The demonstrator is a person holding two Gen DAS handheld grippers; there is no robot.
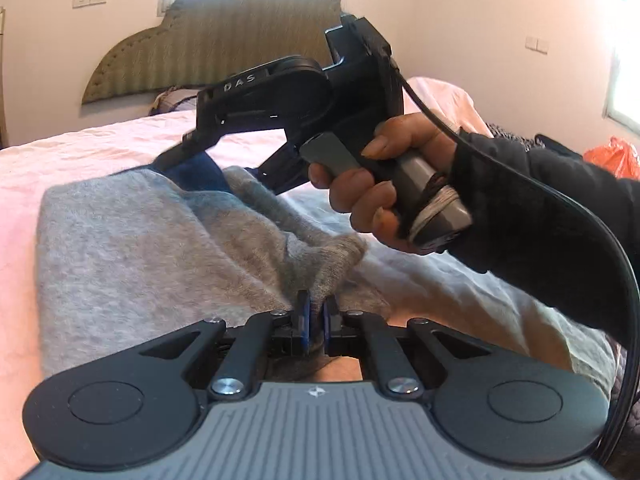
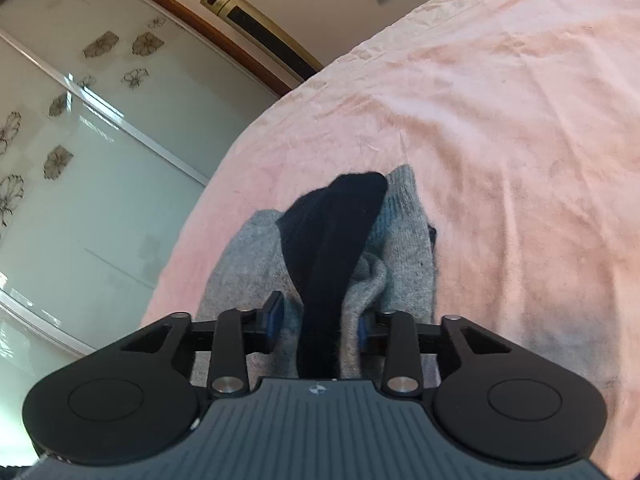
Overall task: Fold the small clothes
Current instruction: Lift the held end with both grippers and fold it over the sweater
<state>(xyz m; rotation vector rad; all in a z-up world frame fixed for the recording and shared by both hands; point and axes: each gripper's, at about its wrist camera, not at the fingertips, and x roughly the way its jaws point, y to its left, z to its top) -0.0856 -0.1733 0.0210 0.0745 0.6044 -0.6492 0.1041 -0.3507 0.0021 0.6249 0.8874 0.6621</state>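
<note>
A small grey knit garment [image 1: 132, 248] with a dark blue part [image 1: 200, 174] lies on the pink bedsheet [image 1: 80, 148]. My left gripper [image 1: 315, 312] is shut on a bunched near edge of the grey garment. My right gripper [image 1: 208, 148] reaches in from the right at the garment's far end, by the blue part. In the right wrist view the right gripper [image 2: 320, 320] holds bunched grey cloth [image 2: 404, 248] and a dark blue fold [image 2: 332, 232] between its jaws, which stand partly apart around the thick cloth.
A padded headboard [image 1: 208, 36] stands against the far wall. A pink pillow [image 1: 444, 96] and an orange bag [image 1: 612, 156] lie at the right. Mirrored wardrobe doors [image 2: 80, 160] stand beyond the bed's edge [image 2: 224, 168].
</note>
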